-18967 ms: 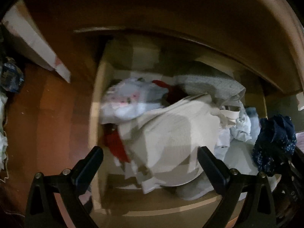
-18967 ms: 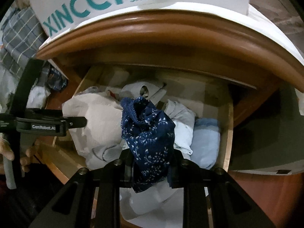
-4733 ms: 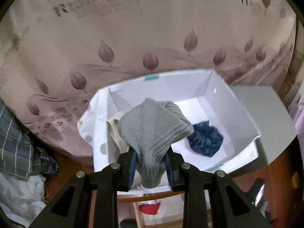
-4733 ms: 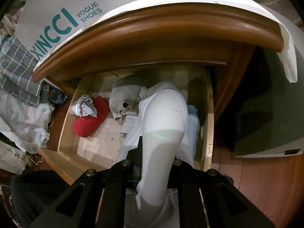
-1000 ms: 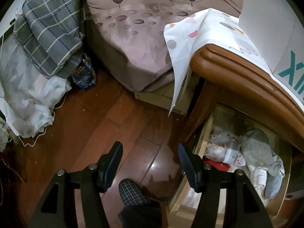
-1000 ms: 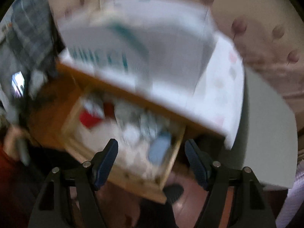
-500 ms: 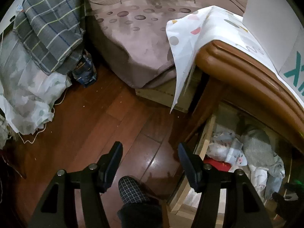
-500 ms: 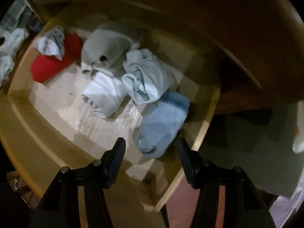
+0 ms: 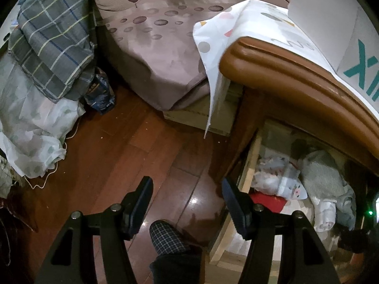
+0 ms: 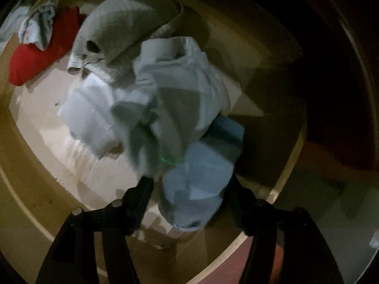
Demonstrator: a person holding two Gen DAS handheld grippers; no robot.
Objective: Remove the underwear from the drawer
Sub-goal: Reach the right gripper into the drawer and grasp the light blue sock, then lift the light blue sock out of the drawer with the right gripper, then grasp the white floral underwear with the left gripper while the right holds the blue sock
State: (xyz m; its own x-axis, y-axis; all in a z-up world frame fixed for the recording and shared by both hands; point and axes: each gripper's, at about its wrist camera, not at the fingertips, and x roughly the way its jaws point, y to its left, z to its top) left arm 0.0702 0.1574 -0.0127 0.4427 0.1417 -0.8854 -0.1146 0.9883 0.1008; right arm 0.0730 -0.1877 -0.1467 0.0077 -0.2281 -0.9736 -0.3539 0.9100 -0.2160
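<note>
Jaws of the right gripper [image 10: 189, 189] are opening, straddling a light-blue folded underwear [image 10: 201, 177] in the drawer [image 10: 35, 203]; whether the pads touch it is unclear. Its long axis runs from the gripper toward the drawer's back. Left gripper [image 9: 187, 194] hangs open and empty over the floor [image 9: 118, 156].

My right claw [image 10: 187, 189] is opening down inside the drawer [image 10: 267, 203], the pale blue bundle [image 10: 201, 179] filling its gap. Bare drawer floor lies open to its left. The overhanging wooden top [image 9: 296, 75] blocks the back. My left claw [image 9: 187, 198] hangs clear over floorboards [image 9: 132, 156].
</note>
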